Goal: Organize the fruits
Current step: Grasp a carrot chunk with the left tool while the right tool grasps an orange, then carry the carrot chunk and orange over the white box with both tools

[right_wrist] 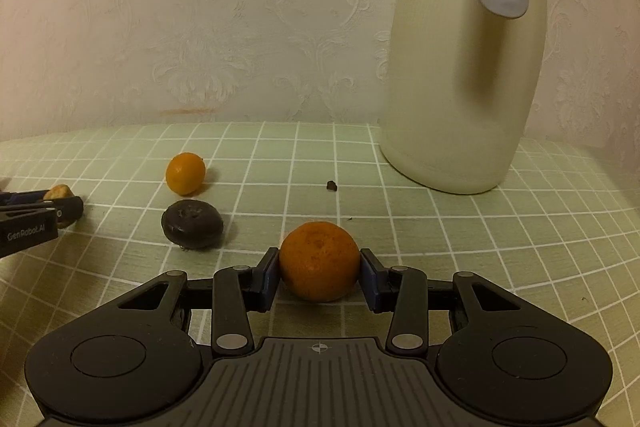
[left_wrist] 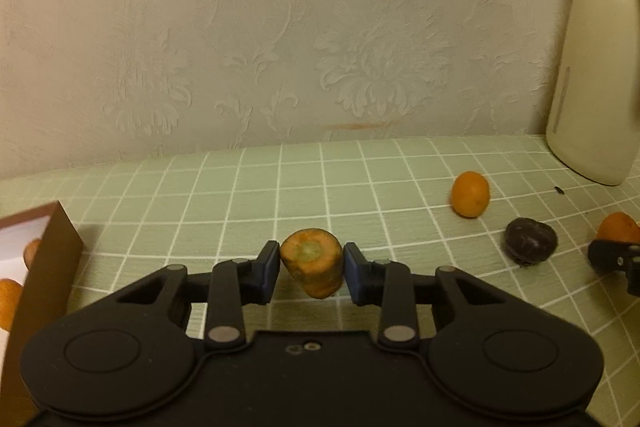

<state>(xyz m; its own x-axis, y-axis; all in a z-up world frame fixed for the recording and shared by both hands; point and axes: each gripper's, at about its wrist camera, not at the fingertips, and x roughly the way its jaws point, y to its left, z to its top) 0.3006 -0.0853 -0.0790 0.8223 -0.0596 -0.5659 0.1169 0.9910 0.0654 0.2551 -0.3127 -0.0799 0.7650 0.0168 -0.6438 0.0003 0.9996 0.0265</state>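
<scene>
Looking along the left tongs (left_wrist: 311,269), a stubby orange carrot chunk with a pale green-ringed cut face (left_wrist: 313,267) sits pinched between the two blue pads, jaws drawn in narrow on its flanks. It looks firm and light, with a rough skin that should not slip; the grip across the thick end, below the cut face, seems sound. On the green grid-patterned bench (left_wrist: 280,187), a small smooth orange kumquat-like fruit (left_wrist: 470,193) lies at two o'clock, a dark wrinkled purple-brown fruit (left_wrist: 530,241) beside it at three. A brown-sided cardboard box (left_wrist: 48,259) stands at nine o'clock, a cream plastic jug (left_wrist: 592,83) far at two.

Looking along the right tongs (right_wrist: 320,275), a round matte orange mandarin (right_wrist: 319,261) is clamped at its widest girth, both pads touching the peel. It is probably soft-skinned and bruisable, so a gentle squeeze suits it. The kumquat-like fruit (right_wrist: 185,173) and the dark fruit (right_wrist: 192,223) lie at ten o'clock, unheld.
</scene>
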